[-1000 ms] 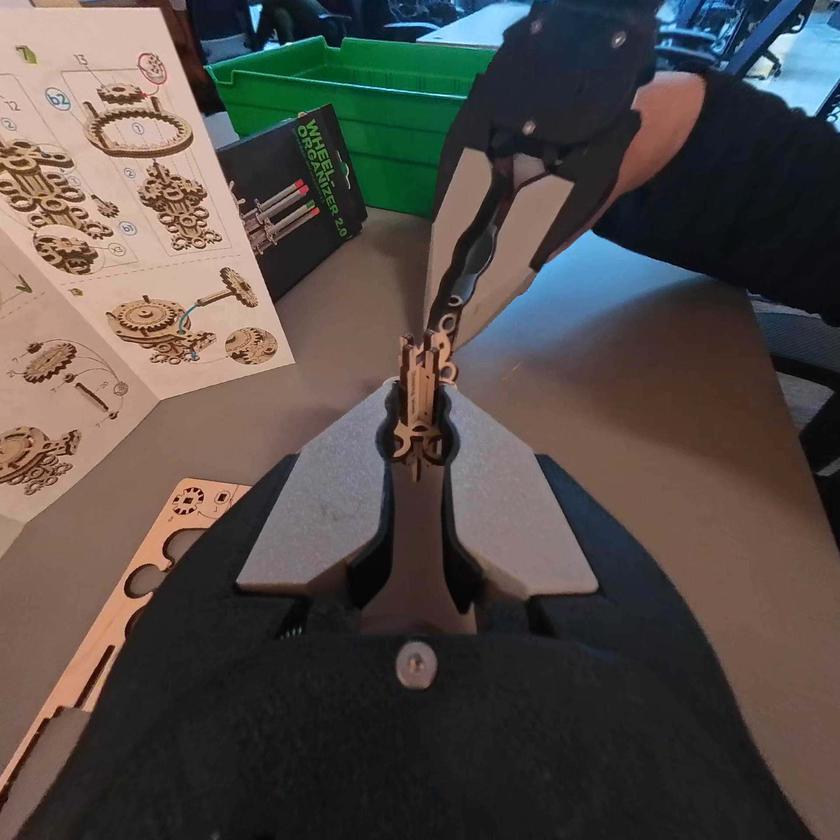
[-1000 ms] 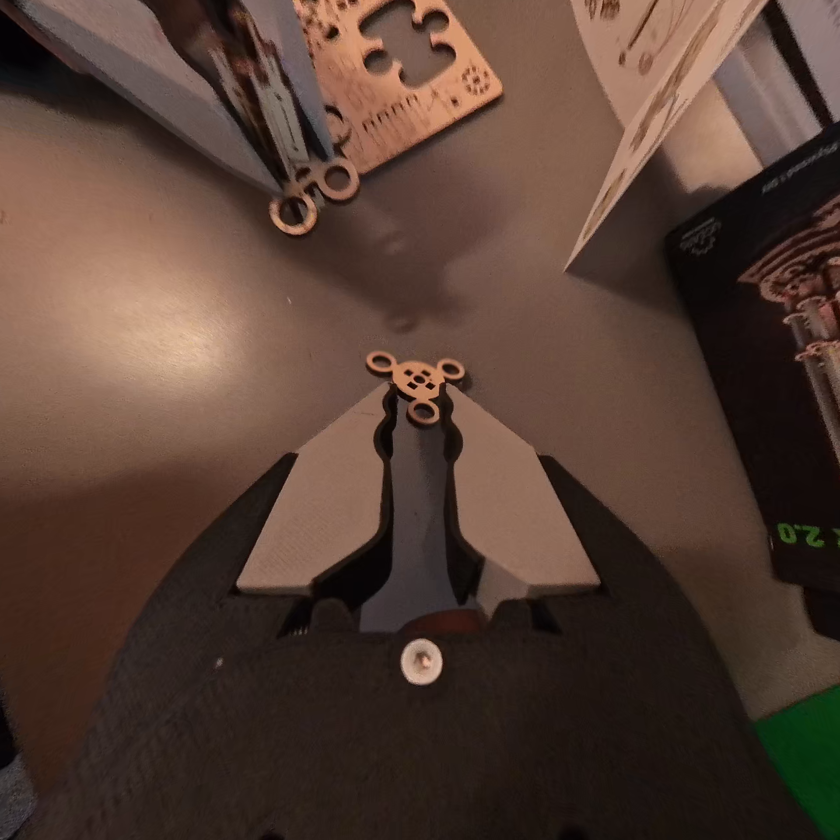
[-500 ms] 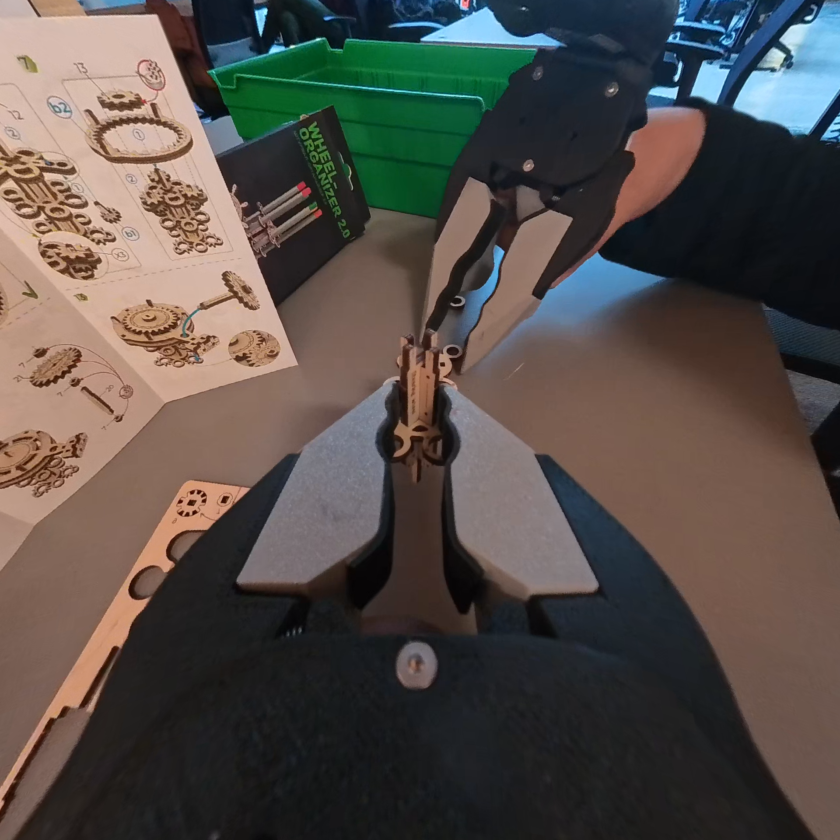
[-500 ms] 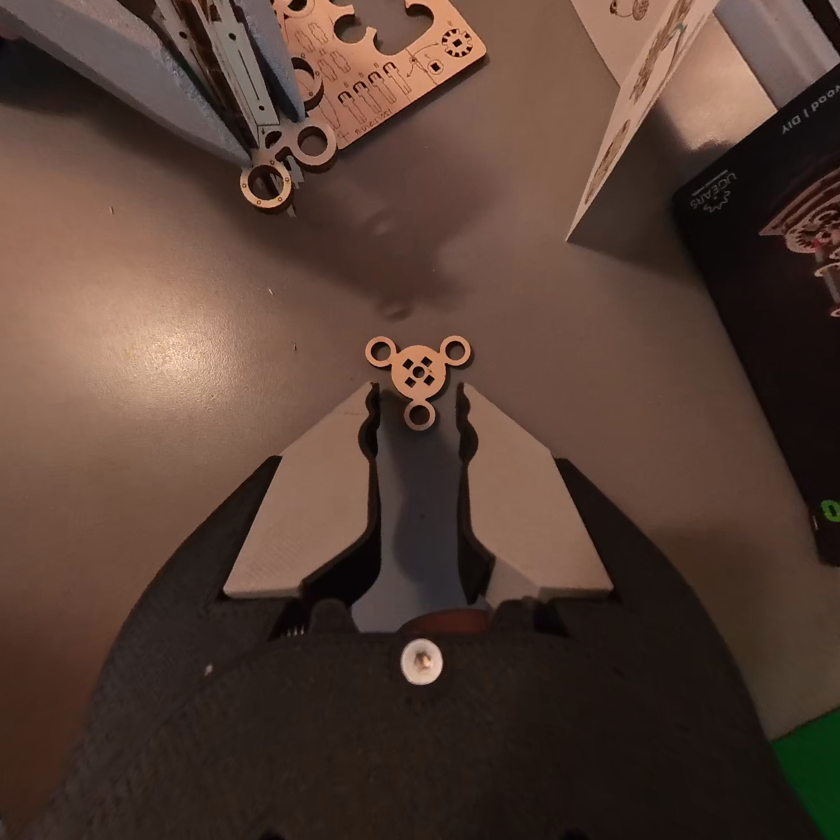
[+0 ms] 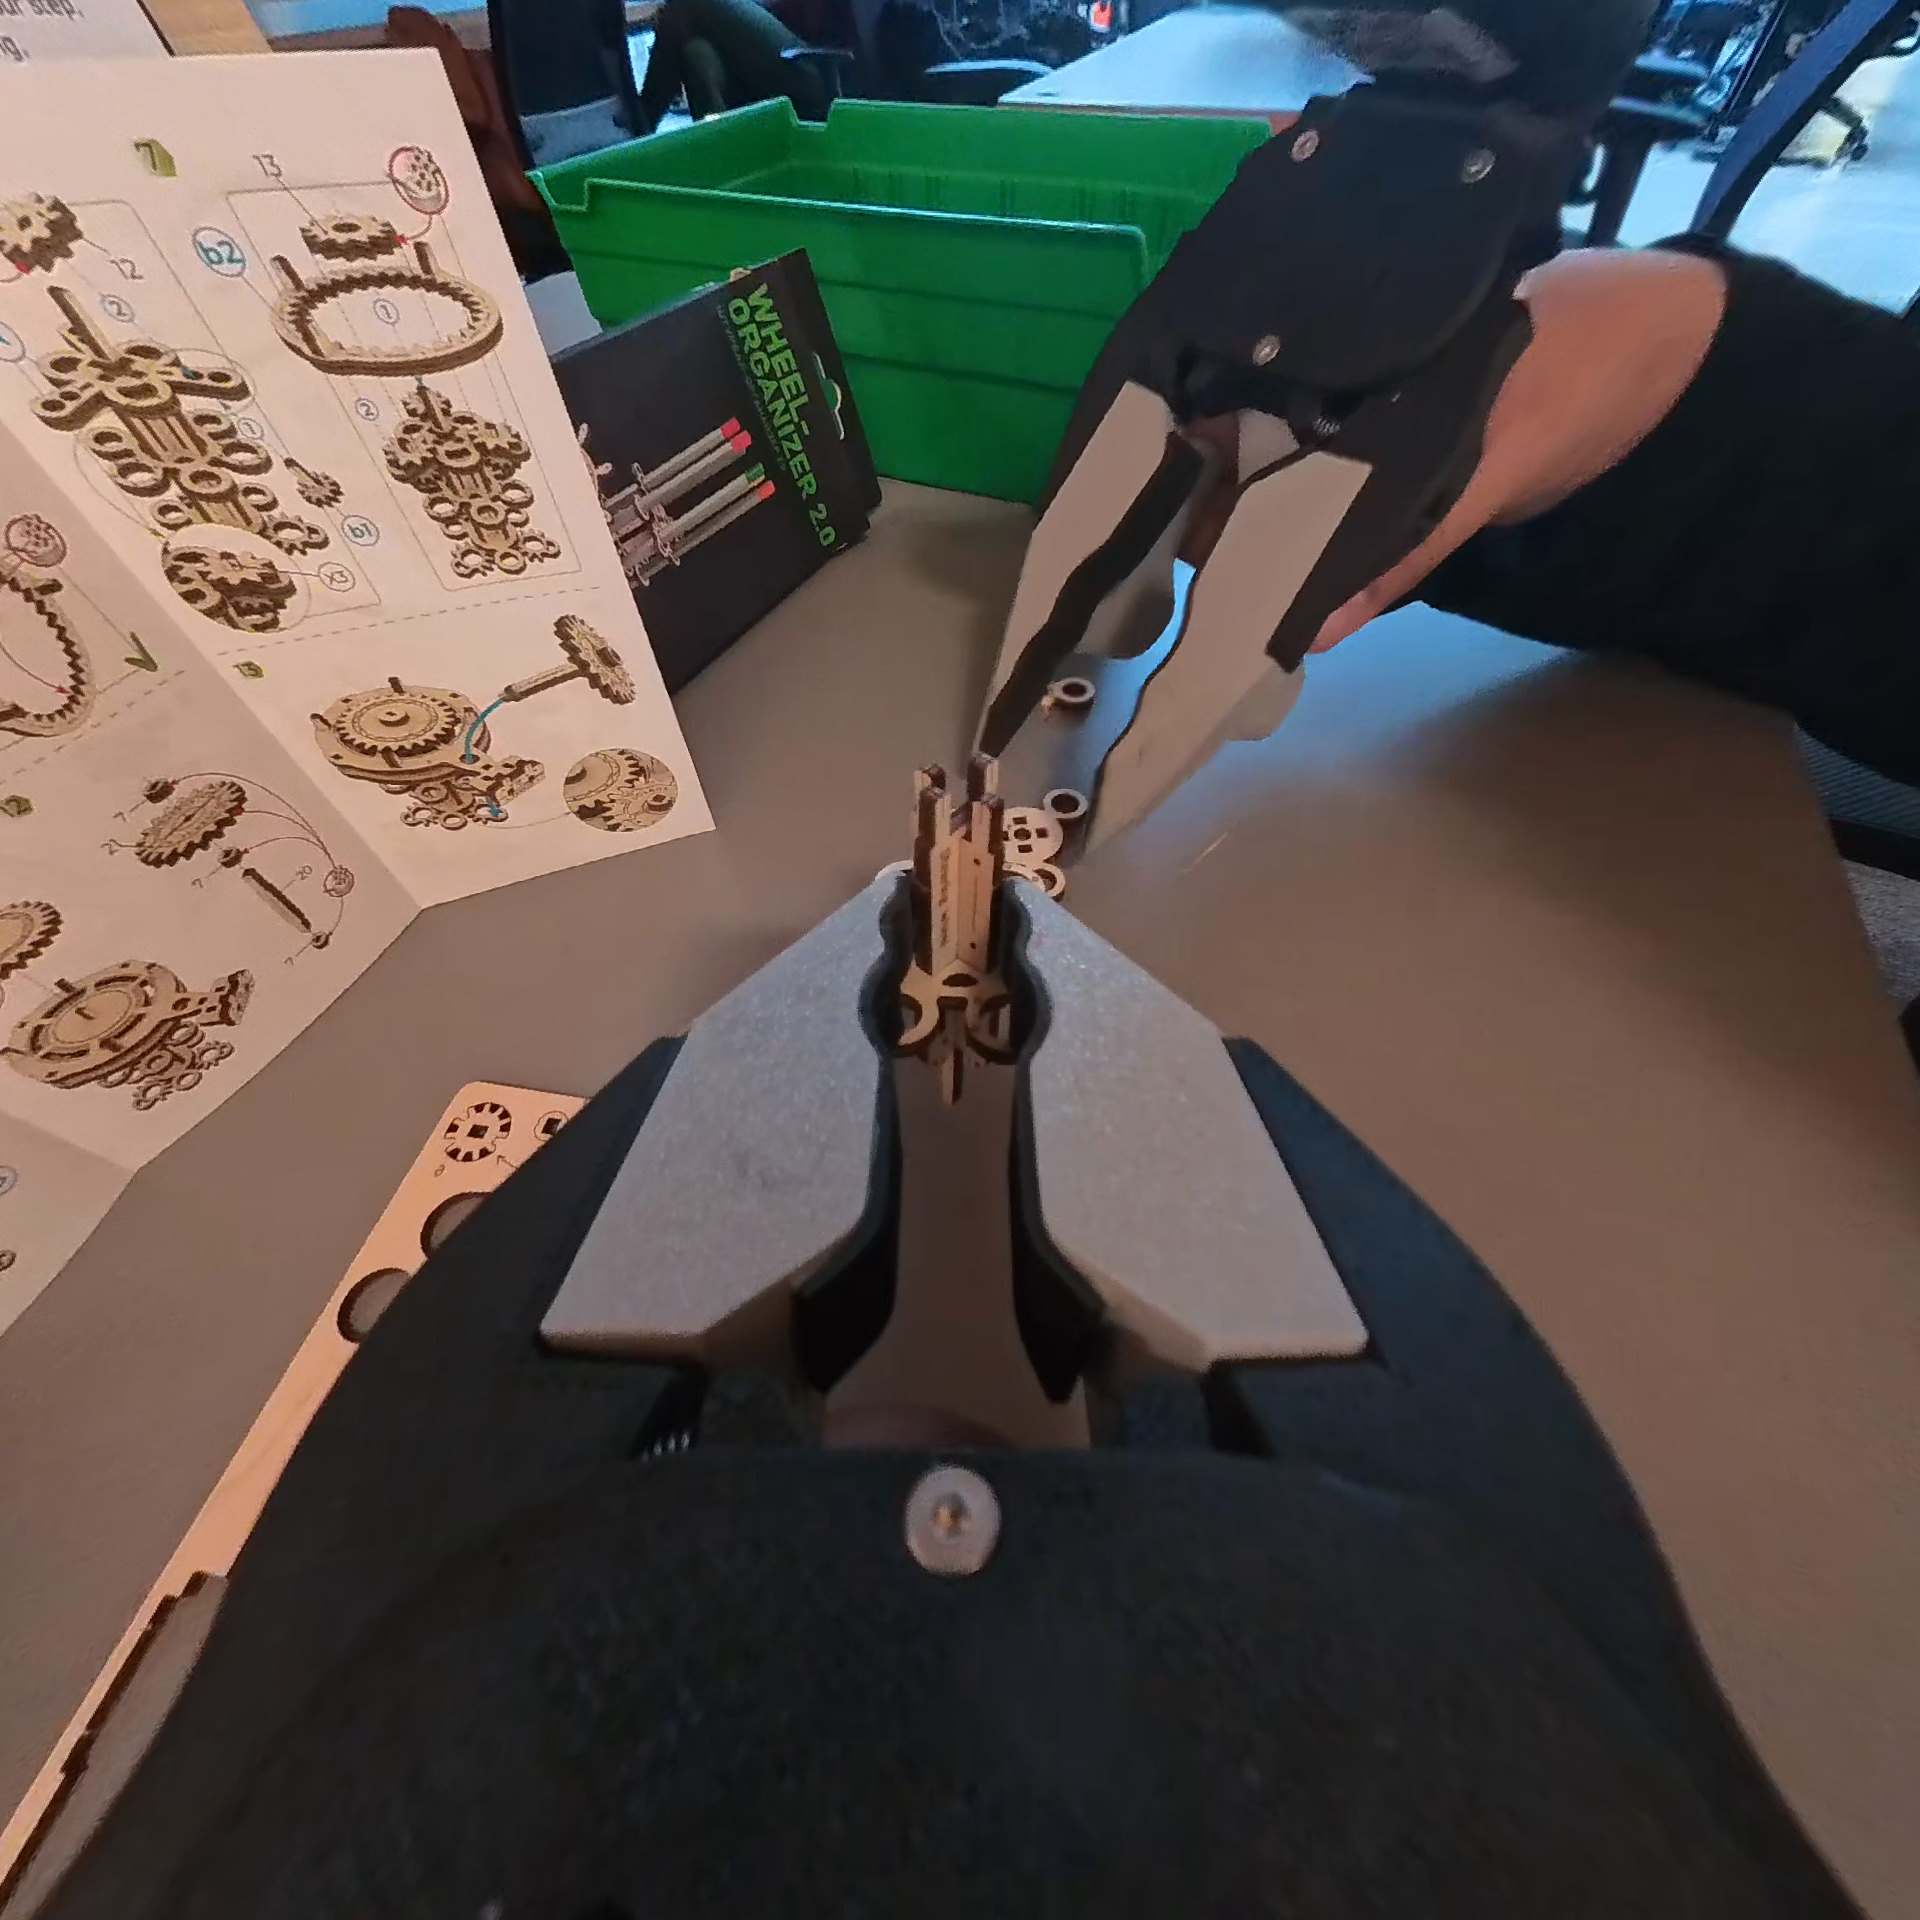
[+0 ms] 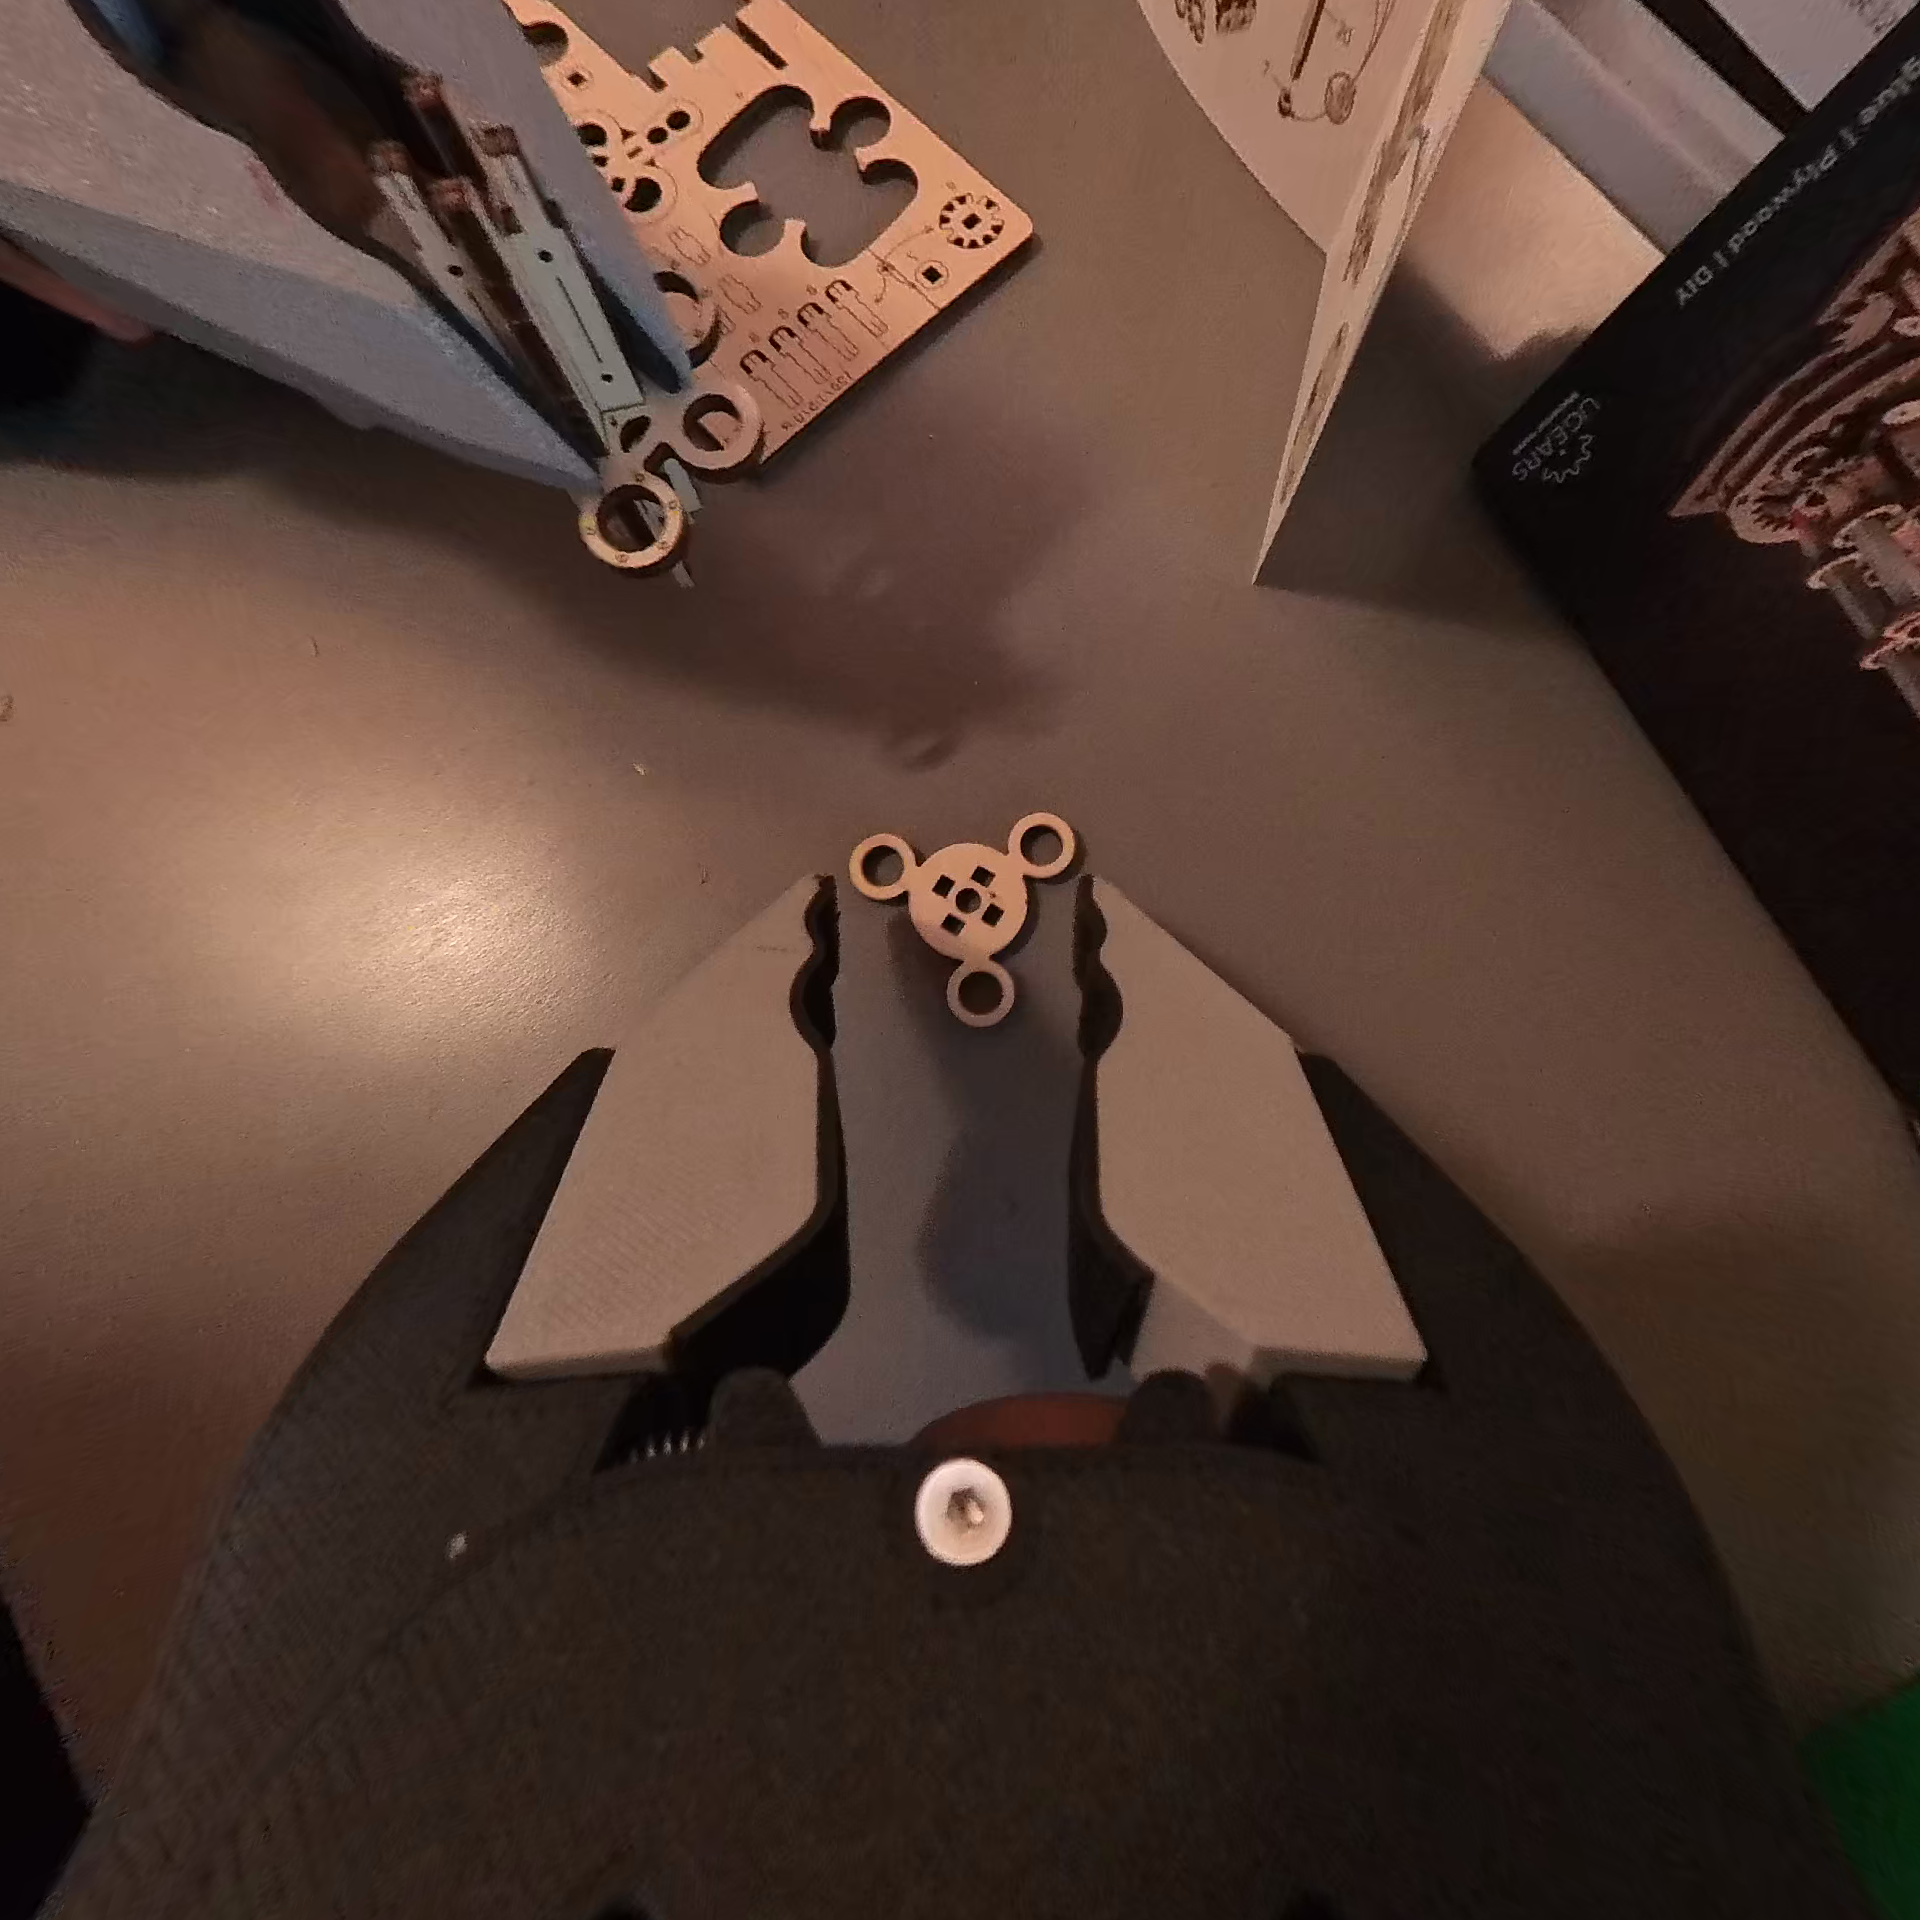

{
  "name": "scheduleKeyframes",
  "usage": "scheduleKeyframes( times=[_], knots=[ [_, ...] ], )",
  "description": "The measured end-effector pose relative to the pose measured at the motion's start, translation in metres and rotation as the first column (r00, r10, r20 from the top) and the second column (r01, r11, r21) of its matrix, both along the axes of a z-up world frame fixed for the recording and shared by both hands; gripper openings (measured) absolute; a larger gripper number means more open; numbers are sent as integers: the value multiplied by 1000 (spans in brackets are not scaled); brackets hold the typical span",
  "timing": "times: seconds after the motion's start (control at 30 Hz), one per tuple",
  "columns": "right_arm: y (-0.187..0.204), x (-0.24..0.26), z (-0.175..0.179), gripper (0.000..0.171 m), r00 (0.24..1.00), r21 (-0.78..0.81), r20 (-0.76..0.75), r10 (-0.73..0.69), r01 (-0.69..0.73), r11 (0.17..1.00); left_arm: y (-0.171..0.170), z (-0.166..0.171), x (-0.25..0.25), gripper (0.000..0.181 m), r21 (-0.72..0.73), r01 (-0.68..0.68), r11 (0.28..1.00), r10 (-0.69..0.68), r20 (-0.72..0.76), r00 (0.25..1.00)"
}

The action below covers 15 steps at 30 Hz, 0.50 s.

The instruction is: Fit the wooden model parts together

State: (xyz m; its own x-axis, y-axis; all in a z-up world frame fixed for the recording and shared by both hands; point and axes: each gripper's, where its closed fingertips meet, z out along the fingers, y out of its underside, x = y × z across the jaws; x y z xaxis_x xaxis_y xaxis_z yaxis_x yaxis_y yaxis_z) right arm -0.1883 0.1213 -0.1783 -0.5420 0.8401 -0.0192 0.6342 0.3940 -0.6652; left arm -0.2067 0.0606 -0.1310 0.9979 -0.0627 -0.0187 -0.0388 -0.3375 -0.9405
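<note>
My left gripper (image 5: 956,896) is shut on a wooden shaft assembly (image 5: 954,883), held upright with its slotted prongs pointing up. In the right wrist view the left gripper (image 6: 613,468) enters from the upper left with the assembly (image 6: 540,270); its ringed end sticks out past the fingertips. A small flat wooden plate with three rings (image 6: 961,940) lies on the grey table between the tips of my right gripper (image 6: 956,891), which is open and does not touch it. In the left wrist view the plate (image 5: 1031,844) lies just behind the shaft, below the open right gripper (image 5: 1044,795).
A plywood parts sheet (image 6: 831,208) lies by the left gripper and also shows in the left wrist view (image 5: 312,1351). A folded instruction sheet (image 5: 312,623) stands at left. A black box (image 5: 727,457) leans on a green bin (image 5: 883,260). A person's sleeve (image 5: 1714,468) is behind the right gripper.
My right gripper has opened wide and let go of the three-ring plate, which now lies flat on the table. The right gripper has drawn back a little. The left gripper stays shut on the shaft.
</note>
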Motion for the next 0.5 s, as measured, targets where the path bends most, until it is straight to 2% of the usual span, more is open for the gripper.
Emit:
scheduleKeyframes(
  times=[0.13, 0.33, 0.4, 0.5],
  knots=[
    [2, -4, -6, 44, 999, 1, 12, -29, 29, 1000, 0, 0, 0, 12, 1, -2, 1000, 2, -3, 1000],
    [11, -3, 11, 41, 994, -75, -22, -108, 106, 992, 0, 2, -4, 12, 8, -22, 1000, 22, -13, 1000],
    [9, 3, 12, 35, 995, -76, -18, -98, 96, 992, 0, 1, -4, 12, 7, -21, 1000, 21, -13, 1000],
    [2, 11, 1, 37, 999, -22, 9, -37, 37, 999, 0, 0, -3, 12, 1, -19, 1000, 19, -15, 1000]
  ],
)
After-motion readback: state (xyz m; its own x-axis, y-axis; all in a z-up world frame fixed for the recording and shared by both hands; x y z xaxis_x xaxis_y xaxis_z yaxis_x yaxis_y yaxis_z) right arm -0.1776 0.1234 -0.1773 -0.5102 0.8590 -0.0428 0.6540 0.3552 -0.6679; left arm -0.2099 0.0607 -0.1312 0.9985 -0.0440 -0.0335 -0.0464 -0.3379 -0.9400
